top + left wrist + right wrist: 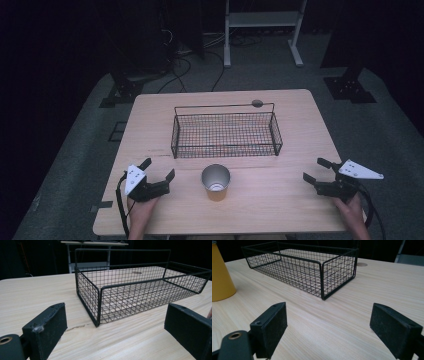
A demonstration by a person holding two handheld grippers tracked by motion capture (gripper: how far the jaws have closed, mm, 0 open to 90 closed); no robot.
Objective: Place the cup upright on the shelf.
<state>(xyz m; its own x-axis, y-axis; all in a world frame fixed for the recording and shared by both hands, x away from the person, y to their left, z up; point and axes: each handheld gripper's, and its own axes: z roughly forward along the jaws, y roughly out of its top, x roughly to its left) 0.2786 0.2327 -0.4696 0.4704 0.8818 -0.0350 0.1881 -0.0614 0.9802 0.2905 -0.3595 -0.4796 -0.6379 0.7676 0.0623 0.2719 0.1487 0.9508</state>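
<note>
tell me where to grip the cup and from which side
Probably grip the cup across its side wall, near the wide open top. It stands upright and apart from the basket, tapering towards its base, so a level approach from either flank fits. The left gripper sits nearer and its jaws are open.

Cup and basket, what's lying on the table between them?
Nothing: in the high view the strip of table between the cup and the basket is bare wood. The cup stands just in front of the basket, apart from it.
</note>
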